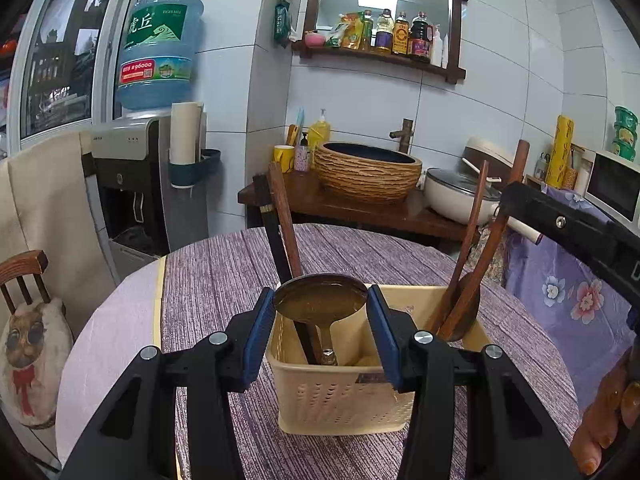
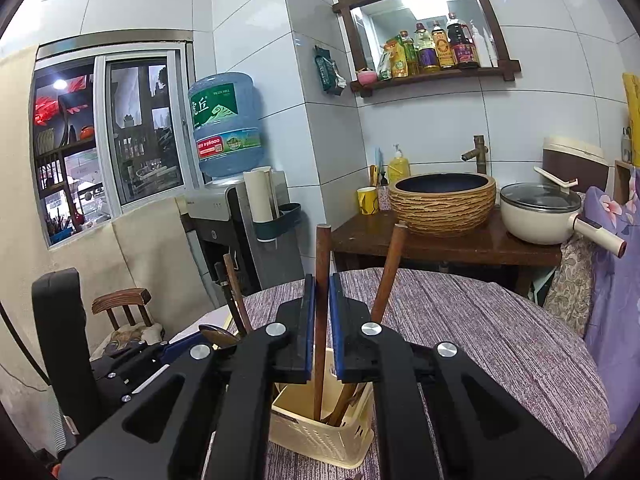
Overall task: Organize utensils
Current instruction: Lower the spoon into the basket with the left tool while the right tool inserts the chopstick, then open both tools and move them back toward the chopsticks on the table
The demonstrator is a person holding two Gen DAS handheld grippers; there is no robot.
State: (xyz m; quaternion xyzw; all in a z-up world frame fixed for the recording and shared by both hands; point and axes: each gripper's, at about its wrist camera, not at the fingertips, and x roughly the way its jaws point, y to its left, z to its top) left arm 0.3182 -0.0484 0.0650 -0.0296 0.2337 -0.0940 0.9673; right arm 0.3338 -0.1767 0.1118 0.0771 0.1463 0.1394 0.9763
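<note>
A cream plastic utensil holder (image 1: 340, 396) stands on the purple-clothed table. My left gripper (image 1: 320, 308) holds a metal ladle (image 1: 320, 298) by its bowl, handle down in the holder's left compartment, beside a dark utensil handle (image 1: 272, 232) and a wooden one (image 1: 286, 216). Two wooden utensils (image 1: 472, 240) lean in the right compartment. In the right wrist view my right gripper (image 2: 321, 320) is shut on a wooden handle (image 2: 322, 264) that stands in the holder (image 2: 320, 432); a second wooden handle (image 2: 390, 268) leans beside it.
A wooden counter (image 1: 360, 208) behind the table carries a woven-look basin (image 1: 366, 172), a white lidded pot (image 1: 460, 196), a yellow mug and soap bottles. A water dispenser (image 1: 132, 184) and a wooden chair (image 1: 24, 280) stand at the left. A floral cloth (image 1: 560, 288) lies at the right.
</note>
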